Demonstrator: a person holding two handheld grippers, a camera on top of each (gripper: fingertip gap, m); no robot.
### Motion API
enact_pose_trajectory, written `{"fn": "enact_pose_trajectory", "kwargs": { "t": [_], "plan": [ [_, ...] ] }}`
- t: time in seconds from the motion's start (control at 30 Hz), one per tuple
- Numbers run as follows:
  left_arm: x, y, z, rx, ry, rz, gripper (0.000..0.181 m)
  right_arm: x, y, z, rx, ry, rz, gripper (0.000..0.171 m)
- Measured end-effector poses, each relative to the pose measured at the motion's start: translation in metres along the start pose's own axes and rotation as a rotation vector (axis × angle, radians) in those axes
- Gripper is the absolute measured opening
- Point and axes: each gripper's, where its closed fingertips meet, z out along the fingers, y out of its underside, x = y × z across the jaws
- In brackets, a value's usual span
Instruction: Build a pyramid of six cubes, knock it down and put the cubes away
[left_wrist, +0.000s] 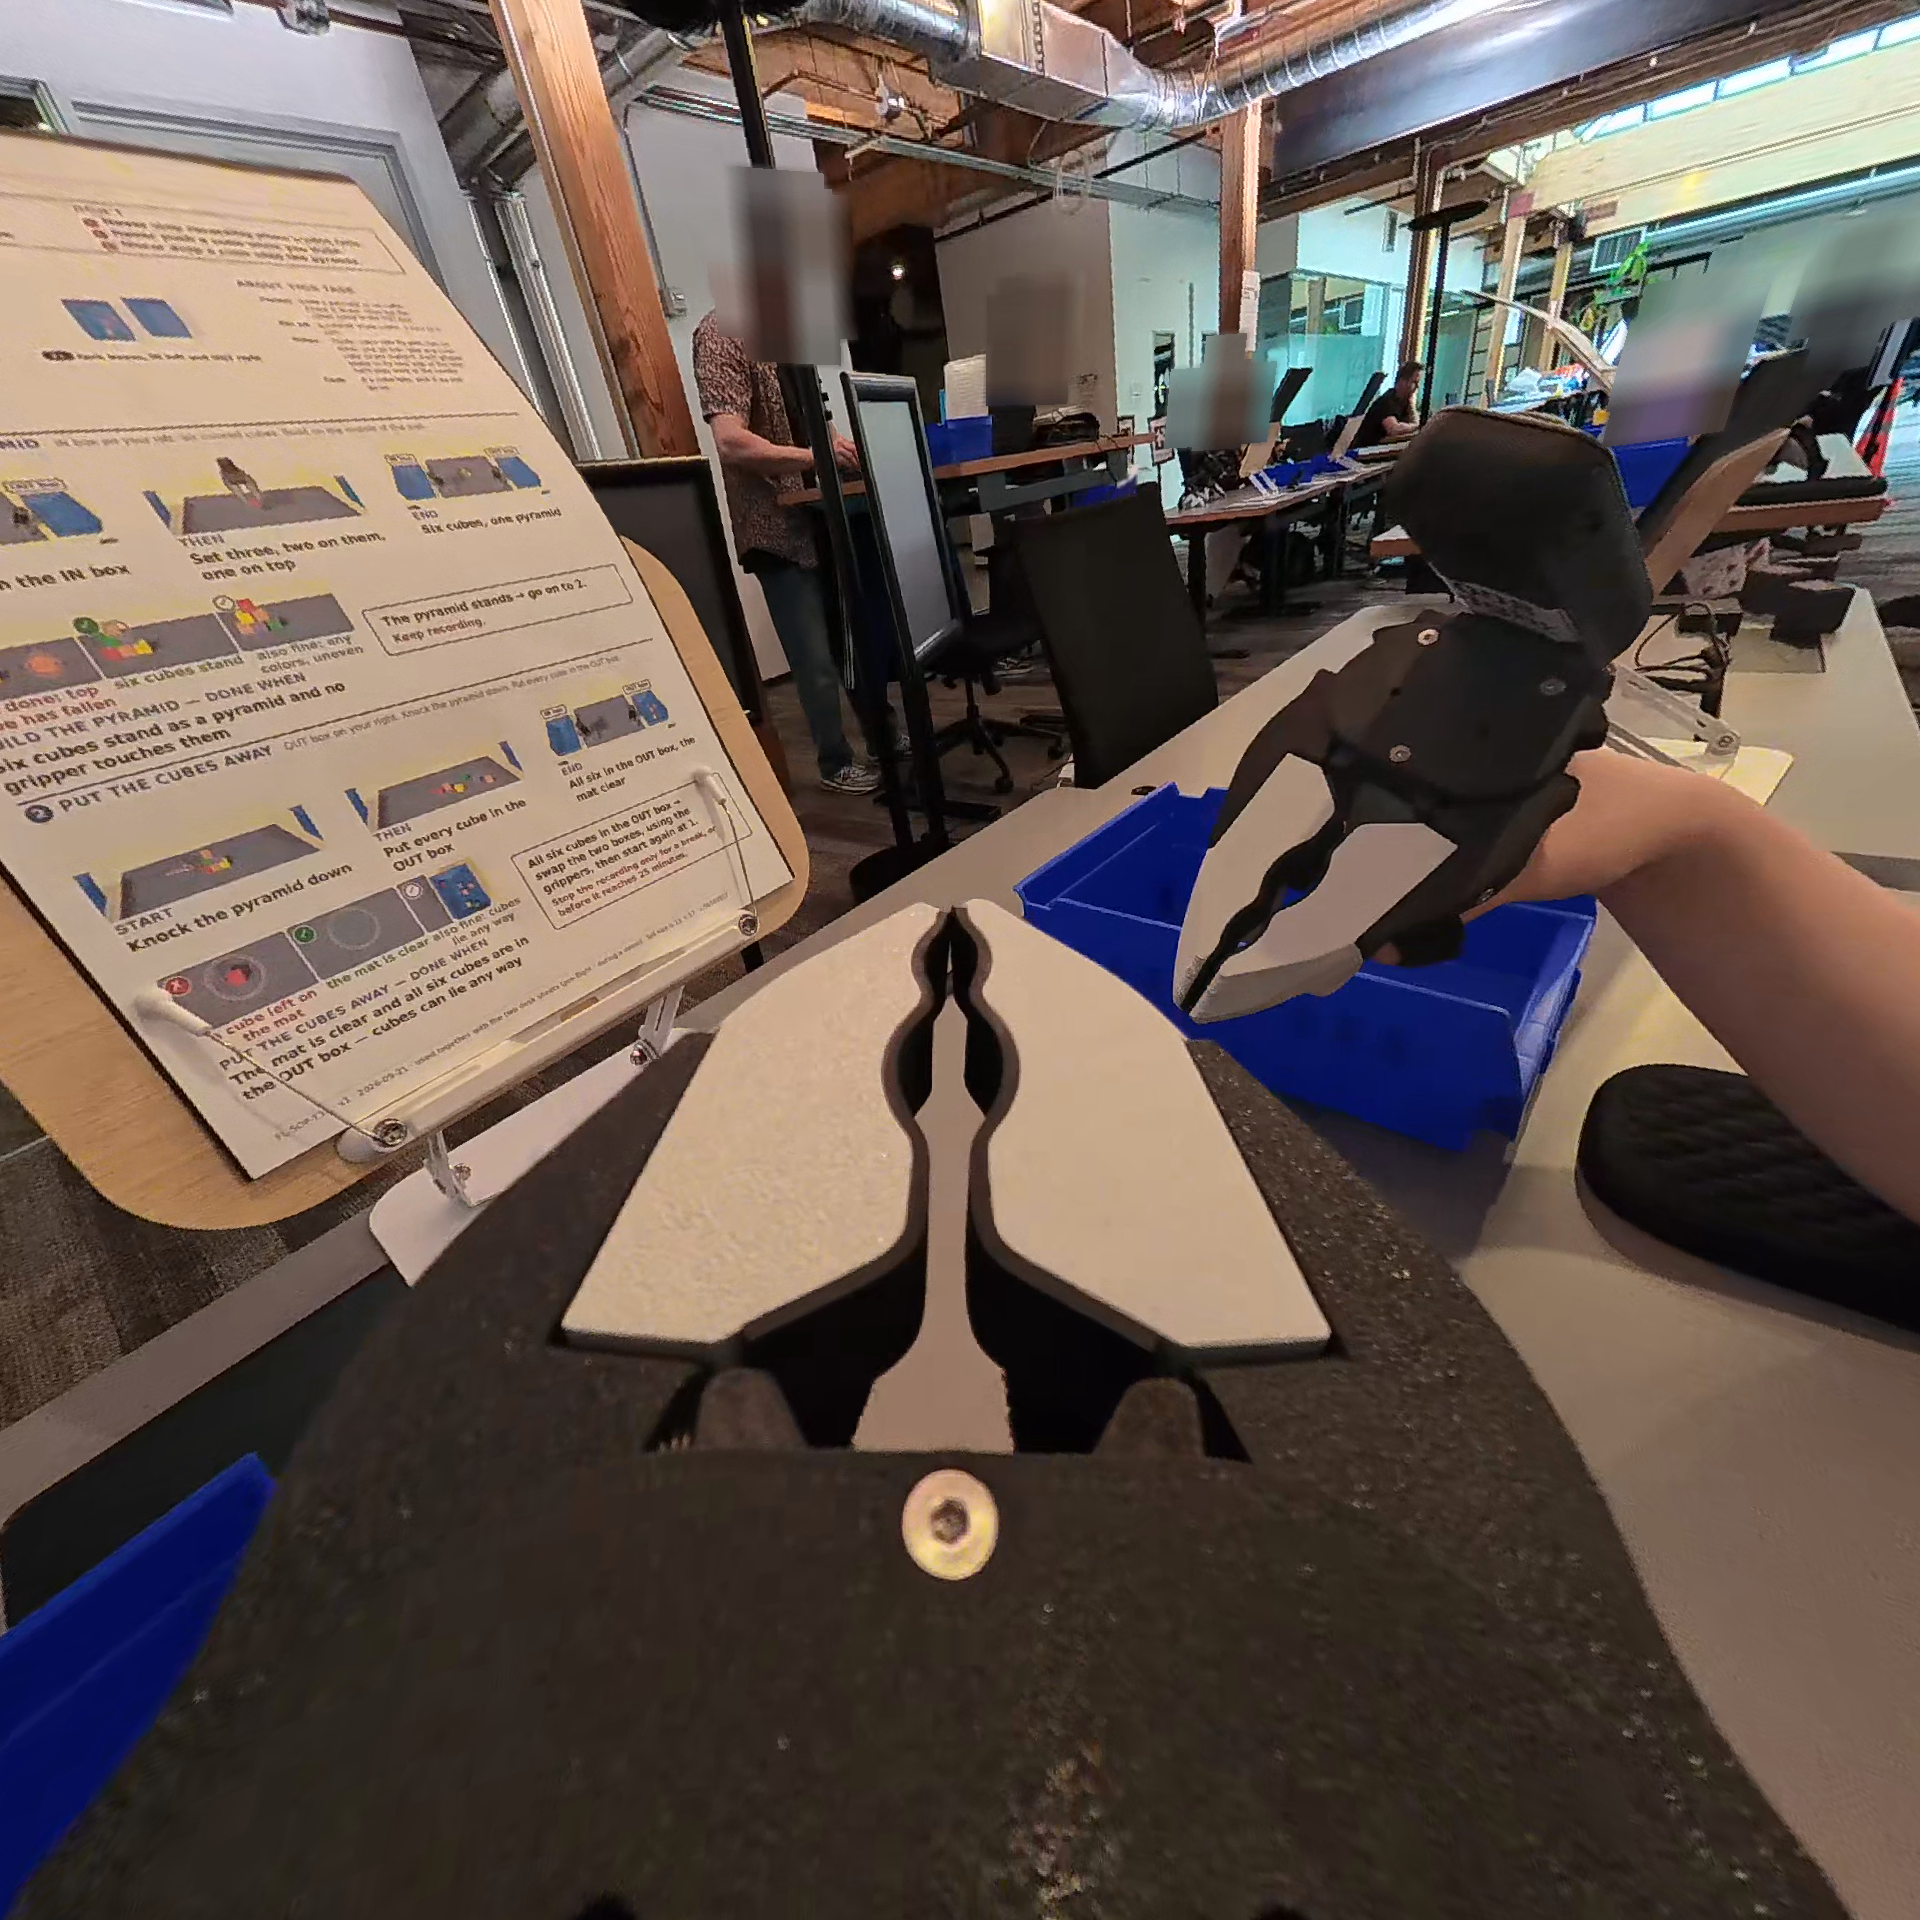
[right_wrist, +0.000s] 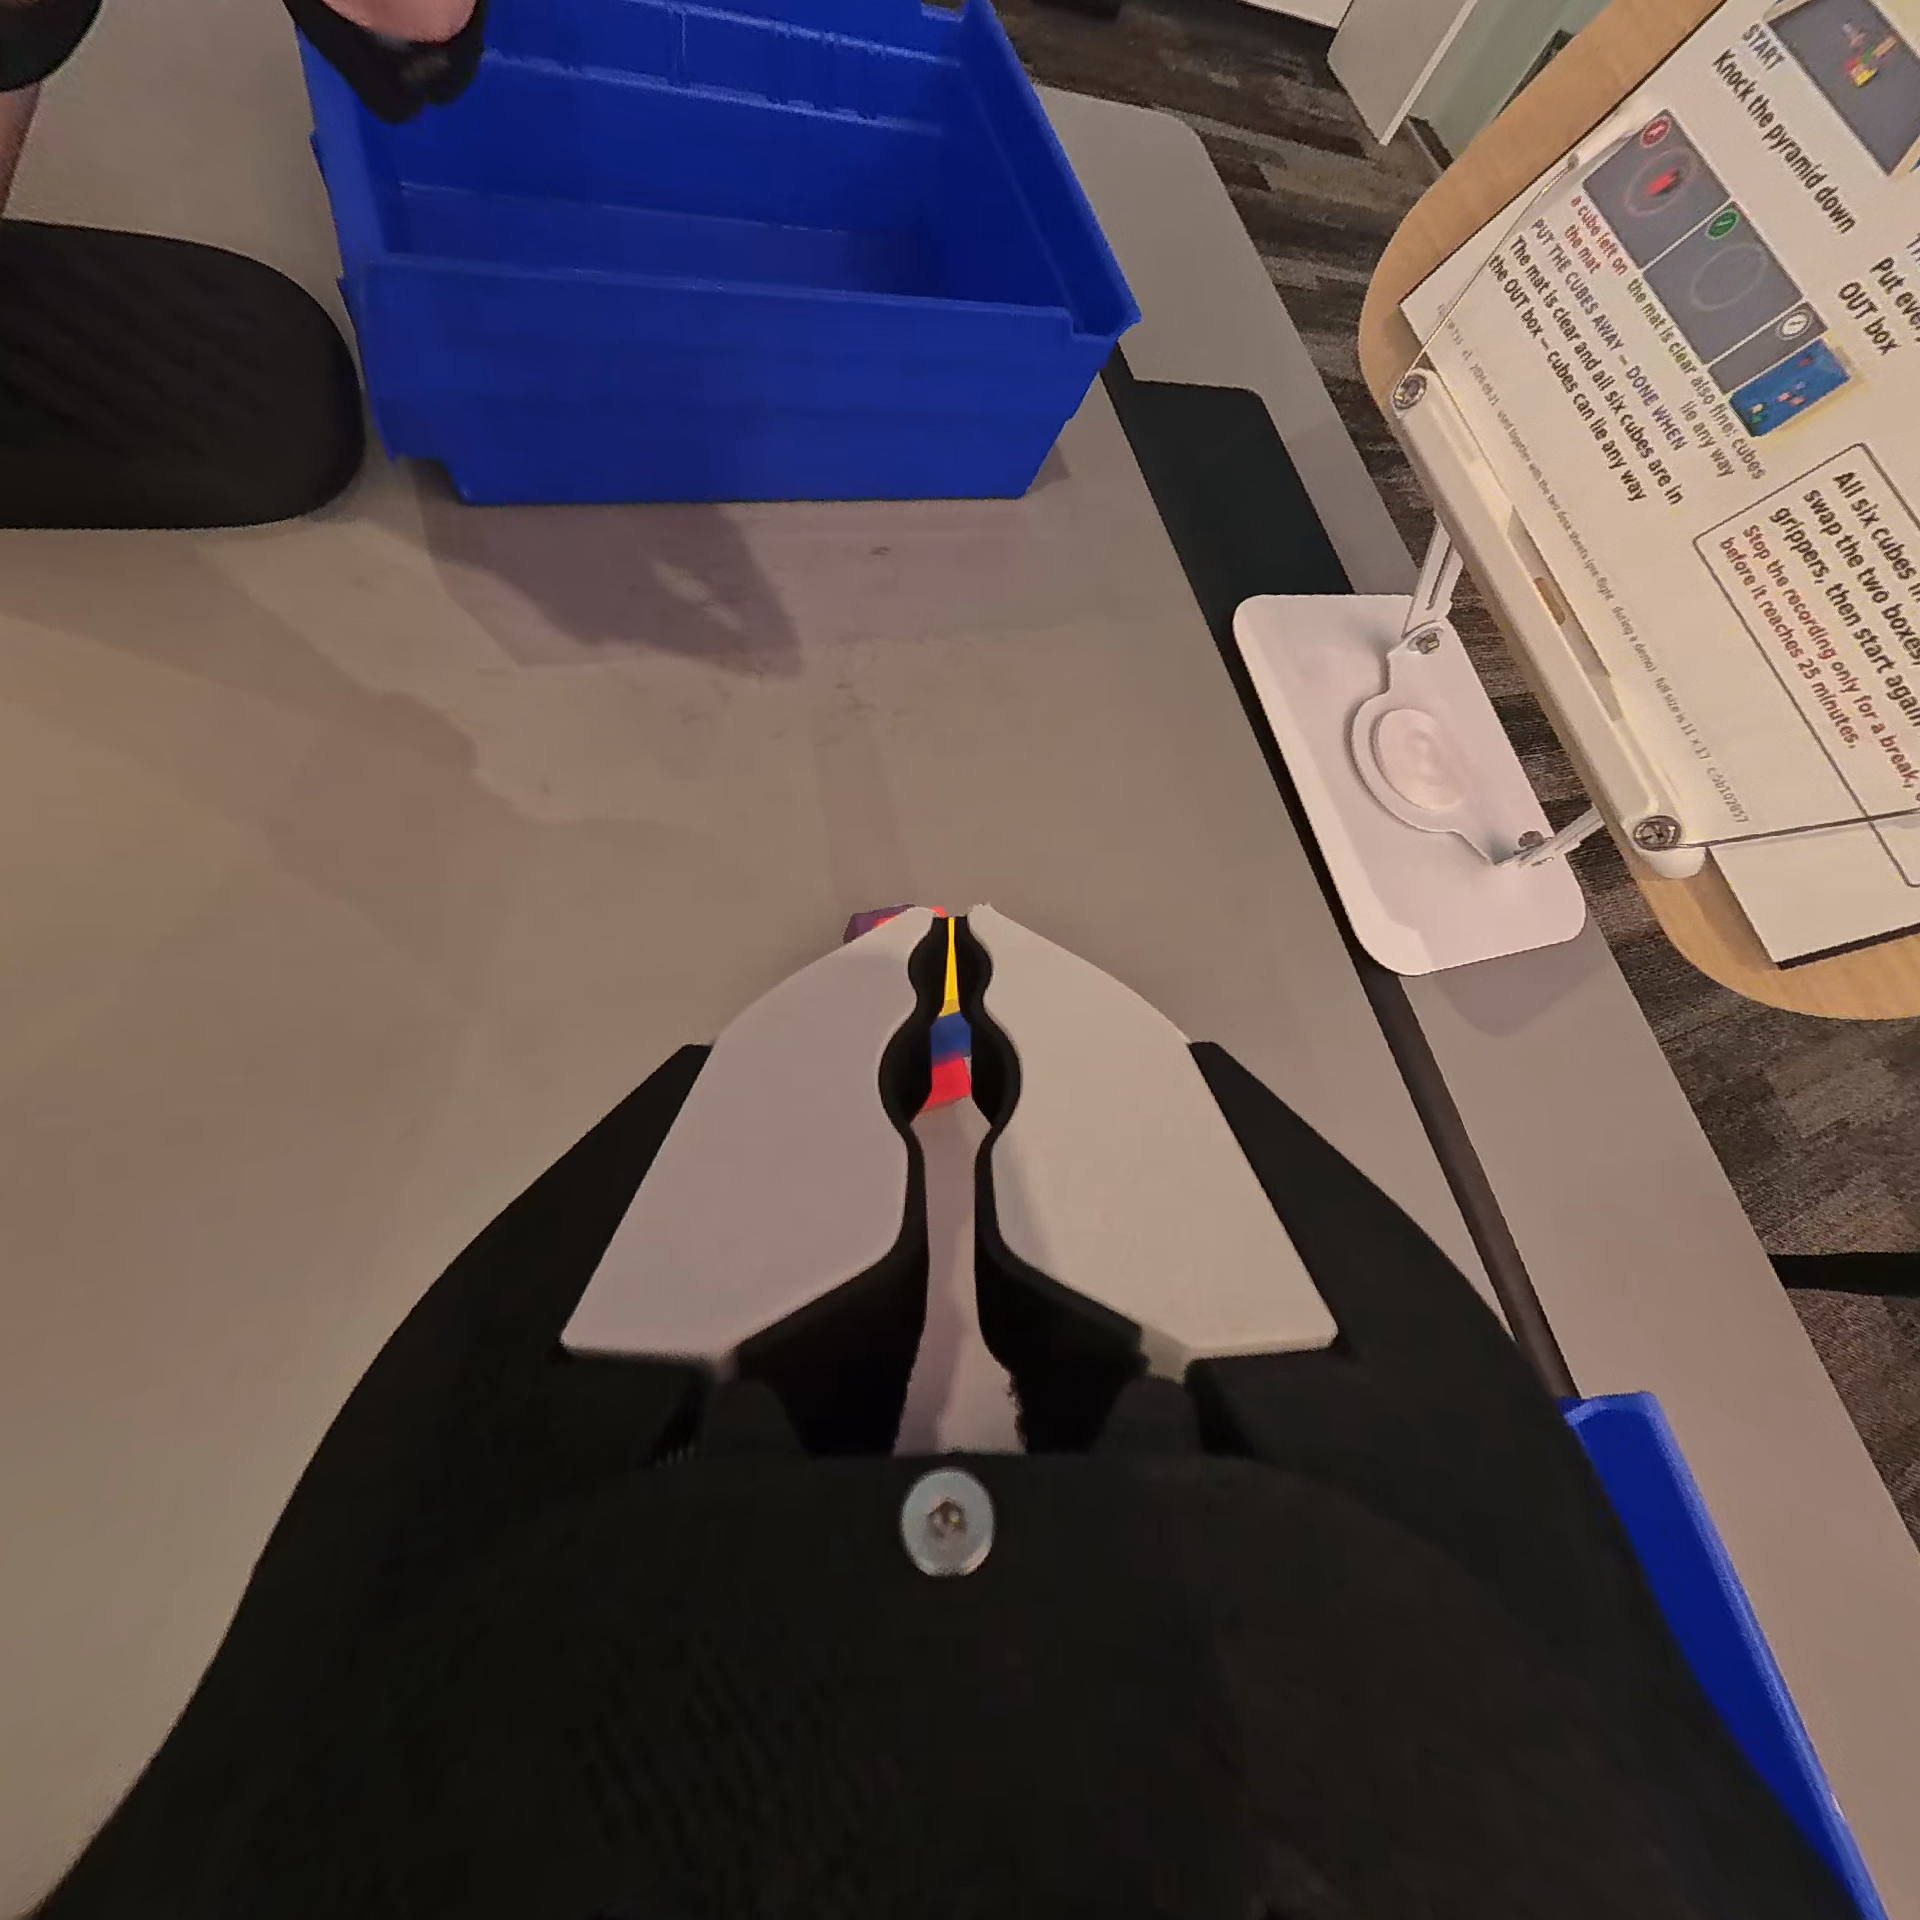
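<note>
My right gripper (right_wrist: 951, 914) is shut with nothing between its pads, pointing down over the grey mat (right_wrist: 623, 779). Through the slit between its fingers I see cubes below it: yellow (right_wrist: 950, 966), blue (right_wrist: 948, 1039) and red (right_wrist: 945, 1086). A purple cube (right_wrist: 873, 922) peeks out beside the left fingertip. The fingers hide how the cubes lie. My left gripper (left_wrist: 953, 914) is shut and empty, held up in the air. The left wrist view also shows the right gripper (left_wrist: 1195, 1003), shut, in front of a blue bin (left_wrist: 1351, 1049).
The blue bin (right_wrist: 707, 416) stands at the mat's far end and looks empty. A second blue bin's edge (right_wrist: 1714, 1610) shows at the lower right. An instruction board on a white stand (right_wrist: 1403, 779) stands off the mat's right side. A black wrist rest (right_wrist: 156, 384) lies left. Some 15 cm of space lies between my two pairs of fingers.
</note>
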Motion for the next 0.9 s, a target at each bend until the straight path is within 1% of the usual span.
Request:
{"fn": "enact_pose_trajectory", "kwargs": {
  "t": [0.17,0.27,0.43,0.6,0.73,0.8,0.9],
  "plan": [
    [0.004,0.007,0.004,-0.027,0.015,0.014,0.0,0.005,0.003,-0.002,-0.003,0.012,0.005,0.001],
    [0.004,0.011,0.007,-0.045,0.011,0.026,0.0,0.002,0.003,-0.001,0.001,-0.008,0.011,0.001],
    [0.007,0.014,0.008,-0.066,0.022,0.026,0.0,-0.009,0.014,0.013,-0.061,-0.068,-0.003,0.001],
    [0.006,0.013,0.007,-0.067,0.021,0.036,0.0,-0.03,0.026,0.041,-0.144,-0.161,-0.008,0.001],
    [0.006,0.016,0.008,-0.08,0.023,0.035,0.0,-0.063,0.043,0.069,-0.25,-0.286,-0.044,0.001],
    [0.006,0.018,0.009,-0.086,0.024,0.034,0.0,-0.07,0.056,0.085,-0.323,-0.287,-0.082,0.001],
    [0.007,0.021,0.01,-0.095,0.031,0.031,0.0,-0.084,0.071,0.102,-0.397,-0.332,-0.067,0.001]
  ]
}}
